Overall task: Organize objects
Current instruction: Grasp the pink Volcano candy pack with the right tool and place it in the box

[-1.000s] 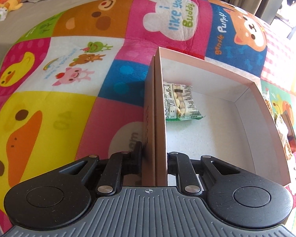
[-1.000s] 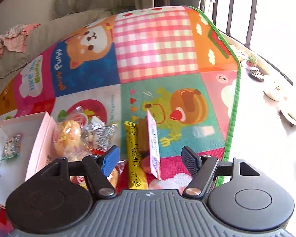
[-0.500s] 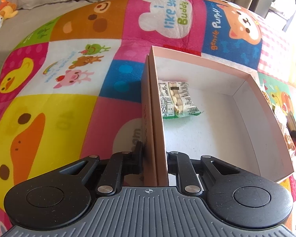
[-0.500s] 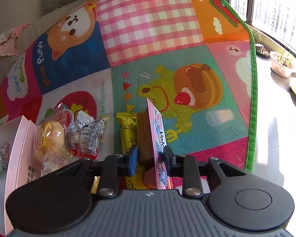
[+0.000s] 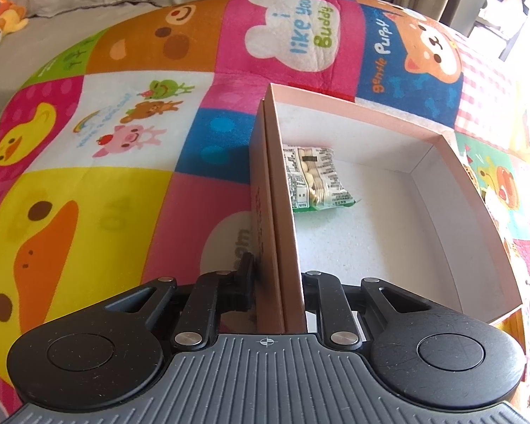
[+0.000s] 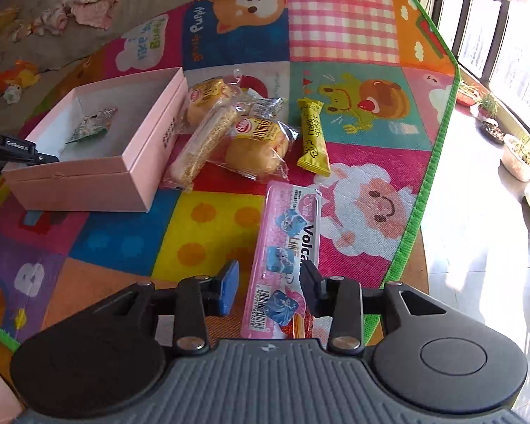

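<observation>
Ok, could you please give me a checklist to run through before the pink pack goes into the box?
1. Left tool clamped on the pink box wall: ok.
2. Right tool gripping the pink pack: not ok; its jaws are opening, the pack lies between them, and the blue pad stands clear of it.
3. Free floor in the box: ok; only a green packet lies inside.
4. Pack above the box: not ok; it is over the mat, apart from the box.
5. Pack resting on the mat: cannot tell.

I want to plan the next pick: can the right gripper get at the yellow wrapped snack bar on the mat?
Probably yes: the yellow wrapped snack bar lies uncovered, but the opening right gripper has the pink package between its jaws.
</observation>
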`<move>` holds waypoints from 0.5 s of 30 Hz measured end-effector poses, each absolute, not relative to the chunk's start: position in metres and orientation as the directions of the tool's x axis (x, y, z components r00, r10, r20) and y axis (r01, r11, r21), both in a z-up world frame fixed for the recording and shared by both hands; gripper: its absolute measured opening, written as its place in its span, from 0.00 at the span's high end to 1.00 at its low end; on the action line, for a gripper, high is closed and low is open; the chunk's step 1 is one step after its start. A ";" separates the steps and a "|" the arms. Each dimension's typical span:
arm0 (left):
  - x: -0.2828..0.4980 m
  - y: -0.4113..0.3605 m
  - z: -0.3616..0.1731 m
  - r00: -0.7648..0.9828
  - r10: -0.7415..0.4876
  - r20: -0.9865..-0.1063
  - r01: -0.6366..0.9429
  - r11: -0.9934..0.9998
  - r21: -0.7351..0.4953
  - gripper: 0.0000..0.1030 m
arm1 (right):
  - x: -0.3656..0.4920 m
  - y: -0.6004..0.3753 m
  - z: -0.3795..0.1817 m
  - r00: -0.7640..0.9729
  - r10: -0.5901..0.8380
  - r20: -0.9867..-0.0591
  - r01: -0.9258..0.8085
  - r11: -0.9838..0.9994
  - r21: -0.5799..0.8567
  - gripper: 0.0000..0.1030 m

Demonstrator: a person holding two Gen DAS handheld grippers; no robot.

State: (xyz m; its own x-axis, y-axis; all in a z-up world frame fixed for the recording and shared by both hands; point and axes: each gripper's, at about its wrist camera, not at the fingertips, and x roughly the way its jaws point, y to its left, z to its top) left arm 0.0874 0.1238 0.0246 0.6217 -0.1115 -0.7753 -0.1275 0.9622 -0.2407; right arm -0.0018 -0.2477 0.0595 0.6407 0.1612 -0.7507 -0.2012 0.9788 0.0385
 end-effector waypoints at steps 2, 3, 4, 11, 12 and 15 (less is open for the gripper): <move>0.087 0.124 0.025 0.621 -0.113 -0.776 -0.125 0.963 -0.239 0.81 | -0.005 -0.249 0.065 0.665 0.160 -0.729 -0.194 0.980 0.038 0.39; 0.087 0.124 0.025 0.621 -0.112 -0.776 -0.125 0.963 -0.239 0.81 | -0.004 -0.250 0.065 0.671 0.148 -0.727 -0.179 0.983 0.035 0.35; 0.087 0.124 0.025 0.621 -0.112 -0.775 -0.125 0.963 -0.239 0.81 | -0.001 -0.251 0.064 0.669 0.134 -0.731 -0.164 0.986 0.030 0.32; 0.087 0.123 0.026 0.618 -0.110 -0.779 -0.111 0.968 -0.225 0.81 | 0.034 -0.247 0.036 0.637 0.096 -0.765 -0.122 0.992 0.023 0.26; 0.087 0.123 0.026 0.616 -0.109 -0.780 -0.108 0.969 -0.221 0.81 | 0.041 -0.248 0.031 0.628 0.096 -0.773 -0.114 0.993 0.031 0.26; 0.088 0.121 0.027 0.612 -0.103 -0.784 -0.098 0.974 -0.204 0.82 | 0.048 -0.247 0.023 0.602 0.084 -0.794 -0.089 0.995 0.038 0.48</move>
State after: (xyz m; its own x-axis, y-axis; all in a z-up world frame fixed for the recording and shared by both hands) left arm 0.0881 0.1209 0.0267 0.6121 -0.1025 -0.7841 -0.0981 0.9741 -0.2039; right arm 0.0485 -0.2473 0.0233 0.6023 0.0844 -0.7938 -0.0894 0.9953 0.0380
